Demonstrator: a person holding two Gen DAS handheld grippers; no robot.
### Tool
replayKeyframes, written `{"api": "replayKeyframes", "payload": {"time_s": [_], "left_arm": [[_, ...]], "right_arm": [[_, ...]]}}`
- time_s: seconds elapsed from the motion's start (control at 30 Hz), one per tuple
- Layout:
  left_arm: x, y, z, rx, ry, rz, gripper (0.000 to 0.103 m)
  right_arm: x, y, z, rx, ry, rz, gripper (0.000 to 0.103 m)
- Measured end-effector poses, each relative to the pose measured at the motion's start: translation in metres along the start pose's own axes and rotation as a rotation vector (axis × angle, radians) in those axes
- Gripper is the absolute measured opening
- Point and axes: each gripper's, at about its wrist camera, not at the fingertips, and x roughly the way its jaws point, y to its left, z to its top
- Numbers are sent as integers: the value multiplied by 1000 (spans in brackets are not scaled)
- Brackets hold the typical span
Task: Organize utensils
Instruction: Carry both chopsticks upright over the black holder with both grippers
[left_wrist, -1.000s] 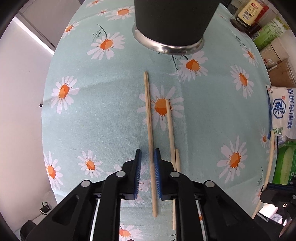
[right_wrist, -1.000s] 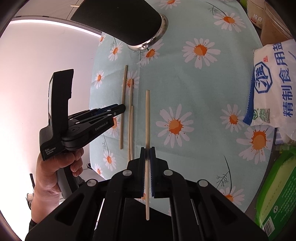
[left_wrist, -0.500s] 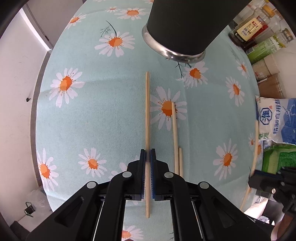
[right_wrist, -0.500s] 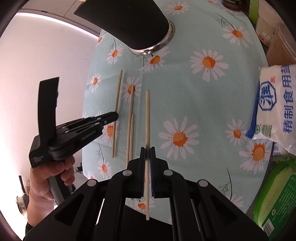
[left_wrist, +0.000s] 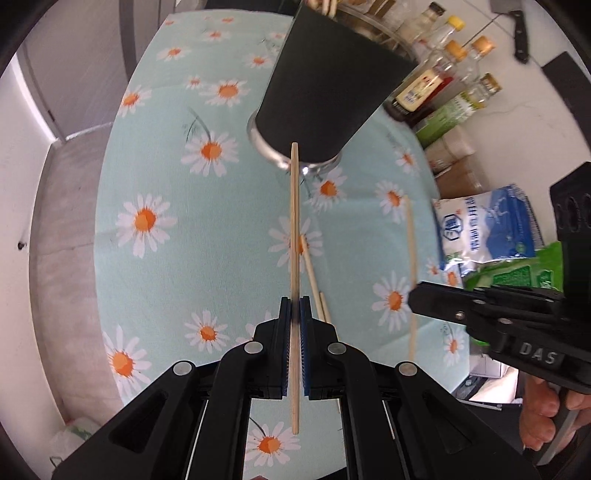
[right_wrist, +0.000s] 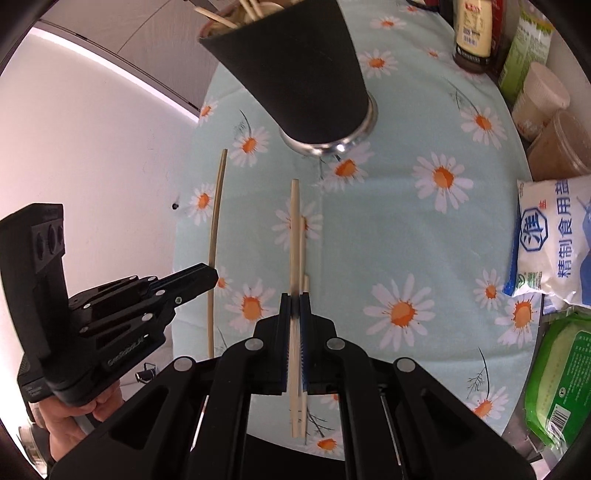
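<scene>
My left gripper is shut on a wooden chopstick and holds it above the daisy tablecloth, its far tip pointing at the base of the black utensil holder. My right gripper is shut on a second chopstick, also clear of the cloth. Two loose chopsticks lie on the cloth between the grippers. Each wrist view shows the other gripper from the side: the right gripper and the left gripper. Wooden utensils stick out of the holder.
A white salt bag and a green packet lie at the right edge of the table. Sauce bottles and jars stand behind and to the right of the holder. The table's left edge drops to the floor.
The left jaws closed on their chopstick. Both grippers then rose off the cloth with a chopstick each and tipped up, so the holder and bottles now show more fully.
</scene>
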Motion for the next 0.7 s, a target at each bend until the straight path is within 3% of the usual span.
{"api": "replayKeyframes", "payload": {"time_s": [0.33, 0.7], "left_arm": [[-49, -9, 23, 86, -155, -60, 4], [-75, -16, 55, 113, -316, -112, 4]], "right_arm": [[-30, 40, 20, -82, -157, 44, 5], [-73, 44, 46, -137, -342, 74, 5]]}}
